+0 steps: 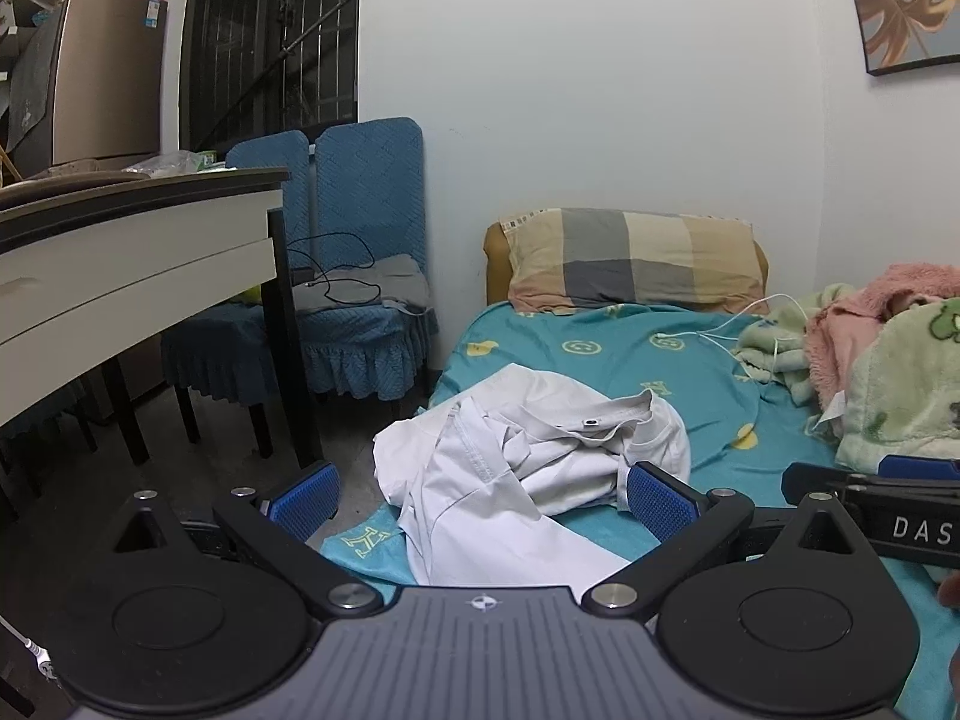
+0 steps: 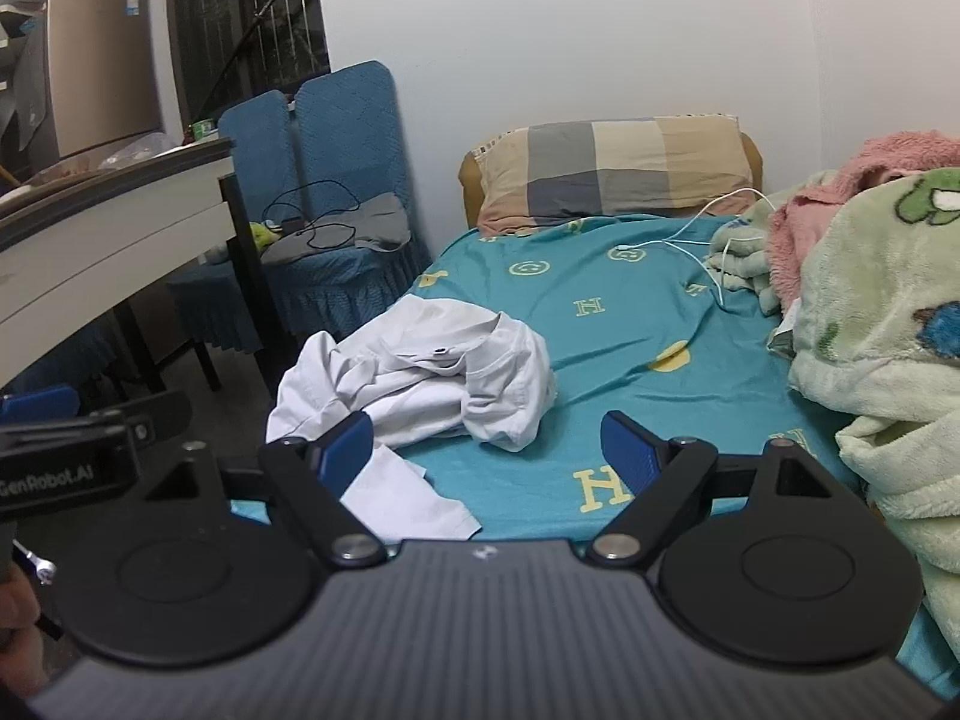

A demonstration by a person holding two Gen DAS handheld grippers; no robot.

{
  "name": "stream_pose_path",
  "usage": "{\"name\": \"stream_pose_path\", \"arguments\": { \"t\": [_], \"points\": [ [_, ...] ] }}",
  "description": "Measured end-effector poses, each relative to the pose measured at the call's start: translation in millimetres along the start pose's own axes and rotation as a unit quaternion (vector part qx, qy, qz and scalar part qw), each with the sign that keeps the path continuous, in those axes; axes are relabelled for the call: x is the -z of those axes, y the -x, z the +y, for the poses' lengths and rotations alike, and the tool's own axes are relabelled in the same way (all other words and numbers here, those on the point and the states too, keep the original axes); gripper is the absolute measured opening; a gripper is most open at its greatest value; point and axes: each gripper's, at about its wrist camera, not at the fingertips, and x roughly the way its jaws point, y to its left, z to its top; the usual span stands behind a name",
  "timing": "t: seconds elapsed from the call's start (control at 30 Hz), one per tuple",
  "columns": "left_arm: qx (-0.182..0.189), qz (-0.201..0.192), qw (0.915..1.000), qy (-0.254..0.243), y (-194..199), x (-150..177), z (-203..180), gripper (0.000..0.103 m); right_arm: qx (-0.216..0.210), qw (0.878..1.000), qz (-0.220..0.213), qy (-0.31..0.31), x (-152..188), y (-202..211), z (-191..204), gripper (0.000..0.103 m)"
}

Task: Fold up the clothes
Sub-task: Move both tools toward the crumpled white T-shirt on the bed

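A crumpled white shirt [image 1: 528,456] lies on the near left corner of the teal bed sheet [image 1: 660,372], part of it hanging over the bed's edge. My left gripper [image 1: 480,495] hovers just before it, jaws wide open, with the shirt seen between the blue pads but not touched. In the right wrist view the same white shirt [image 2: 432,378] sits left of centre. My right gripper [image 2: 486,447] is open above the sheet [image 2: 600,330], its left pad close to the shirt's lower flap. Each gripper shows at the edge of the other's view.
A checked pillow [image 1: 630,258] lies at the bed's head. Green and pink fleece blankets [image 2: 870,300] pile along the right side, with a white charging cable [image 2: 708,240] beside them. A white table [image 1: 120,264] and blue-covered chairs [image 1: 360,276] stand to the left.
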Motion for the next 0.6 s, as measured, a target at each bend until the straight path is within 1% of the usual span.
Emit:
{"name": "stream_pose_path", "arguments": {
  "t": [0.07,0.13,0.17,0.27,0.33,0.4,0.47,0.6],
  "points": [
    [-0.002,-0.002,1.0000,-0.003,1,1,2,0.103,-0.006,1.000,-0.008,-0.005,0,3,-4,0.085],
    [-0.007,-0.004,0.9998,-0.020,2,3,-1,0.103,-0.012,1.000,-0.015,-0.009,-1,7,-9,0.085],
    [-0.003,-0.003,0.9998,-0.017,3,3,-2,0.103,-0.015,1.000,-0.019,-0.011,-1,8,-11,0.085],
    [0.008,-0.006,0.9999,-0.011,12,1,-7,0.103,0.006,1.000,-0.014,0.011,-3,8,2,0.085],
    [-0.002,-0.015,0.9997,-0.021,16,0,-15,0.103,0.009,1.000,-0.019,0.014,-1,11,6,0.085],
    [-0.011,-0.019,0.9993,-0.028,11,-2,-19,0.103,0.011,1.000,-0.023,0.019,0,11,8,0.085],
    [-0.009,-0.023,0.9994,-0.023,15,1,-12,0.103,0.013,0.999,-0.023,0.022,0,12,9,0.085],
    [0.001,-0.029,0.9996,-0.003,13,1,-14,0.103,0.017,0.999,-0.024,0.022,1,11,8,0.085]
  ]
}}
